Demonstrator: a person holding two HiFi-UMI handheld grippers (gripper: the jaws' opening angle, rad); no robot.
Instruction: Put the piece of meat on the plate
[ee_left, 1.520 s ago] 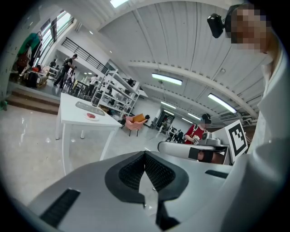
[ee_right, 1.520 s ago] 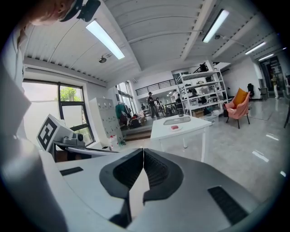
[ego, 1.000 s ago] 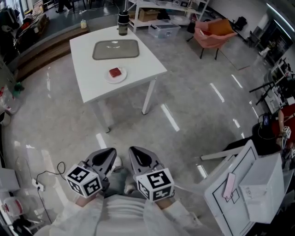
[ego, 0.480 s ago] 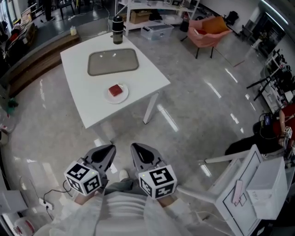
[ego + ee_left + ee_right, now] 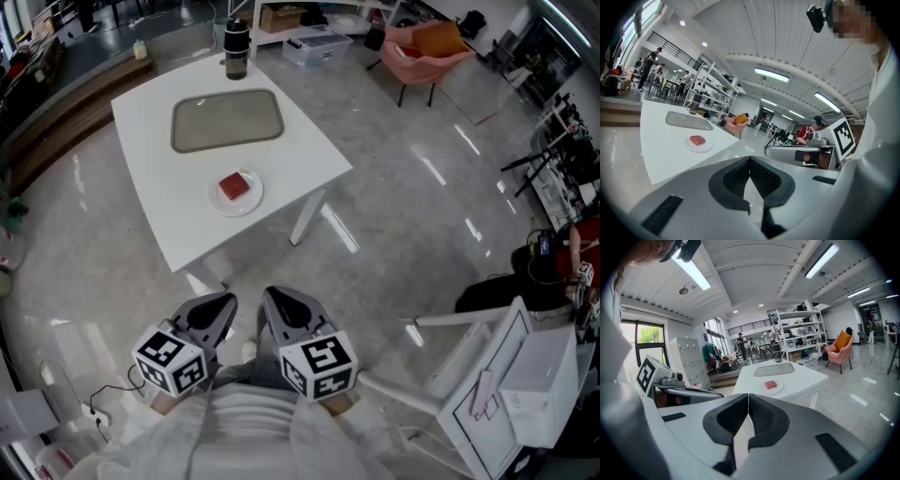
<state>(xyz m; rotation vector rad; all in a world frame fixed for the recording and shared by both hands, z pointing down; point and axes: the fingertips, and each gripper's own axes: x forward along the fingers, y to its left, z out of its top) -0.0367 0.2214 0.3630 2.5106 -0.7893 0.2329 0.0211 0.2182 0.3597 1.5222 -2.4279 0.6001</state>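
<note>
- Left gripper (image 5: 749, 160): jaws clenched tight, ribbed pads pressed together, nothing between them.
- Right gripper (image 5: 748, 396): same deal, jaws closed on nothing.
- In the head view both grippers sit side by side, close in front of the person's body and over the shiny grey floor (image 5: 403, 234). They're well short of the surface.
- The white surface (image 5: 155, 211) is at roughly 12 o'clock from the jaws.
- The piece of meat (image 5: 235, 186), a red block, is already lying on the small white plate (image 5: 217, 200). The plate sits near the surface's closest edge.
- A flat grey tray (image 5: 227, 120) is at 12 o'clock from the plate, not touching it.
- A dark tumbler (image 5: 235, 47) stands upright at 12 o'clock past the tray, at the far edge.
- A pink chair (image 5: 422, 52) is on the floor at about 2 o'clock from the surface.
</note>
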